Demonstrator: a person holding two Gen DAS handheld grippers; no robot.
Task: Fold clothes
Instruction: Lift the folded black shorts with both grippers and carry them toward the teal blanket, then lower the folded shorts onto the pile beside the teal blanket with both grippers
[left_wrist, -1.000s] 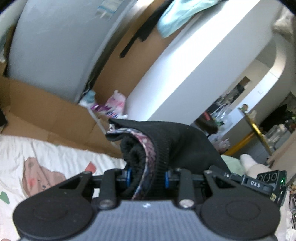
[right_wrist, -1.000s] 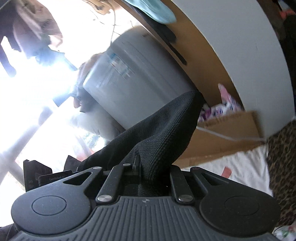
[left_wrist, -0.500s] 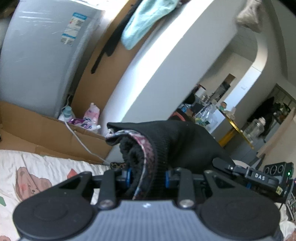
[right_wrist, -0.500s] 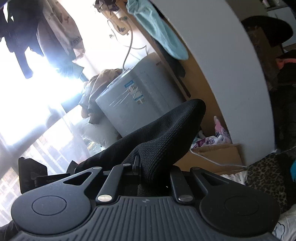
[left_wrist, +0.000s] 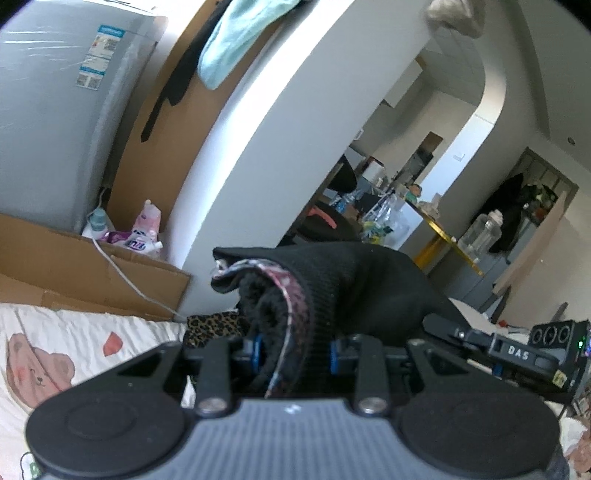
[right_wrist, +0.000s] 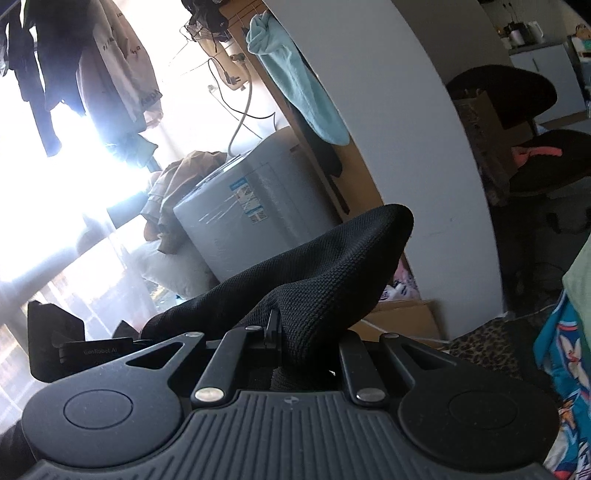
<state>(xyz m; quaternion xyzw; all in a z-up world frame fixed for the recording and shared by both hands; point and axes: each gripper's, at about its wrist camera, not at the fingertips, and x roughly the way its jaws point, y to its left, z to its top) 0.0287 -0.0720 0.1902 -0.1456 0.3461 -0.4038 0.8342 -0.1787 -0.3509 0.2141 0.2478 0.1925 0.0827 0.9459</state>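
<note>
Black knit garment with a patterned pink-and-white inner lining (left_wrist: 295, 295) is held up off the bed, bunched thick between the left gripper (left_wrist: 293, 350) fingers; jaws part-way apart, clamped on the rolled fabric, blue pads pressing both sides. From there the cloth runs right toward the right gripper (right_wrist: 291, 350), which has its jaws almost fully together, pinching a thinner fold of the same black knit; that fold rises in a rounded peak above the fingers. Right gripper's body with the "DAS" label also shows at the right edge of the left wrist view, level with the left one, garment stretched between them. Below the left gripper: white bedsheet with bear print (left_wrist: 44, 354), and a leopard-print cloth (left_wrist: 210, 325) just beyond it. Behind: flattened brown cardboard (left_wrist: 74, 258), pink and white bottles (left_wrist: 144, 229) at the foot of a grey washing machine (left_wrist: 55, 122), white curved wall (left_wrist: 277, 110) with a light-teal towel (left_wrist: 236, 40) draped over the top. Right wrist view: bright window (right_wrist: 55, 166) with hanging clothes, floral blue fabric (right_wrist: 565, 354) at the right edge.
</note>
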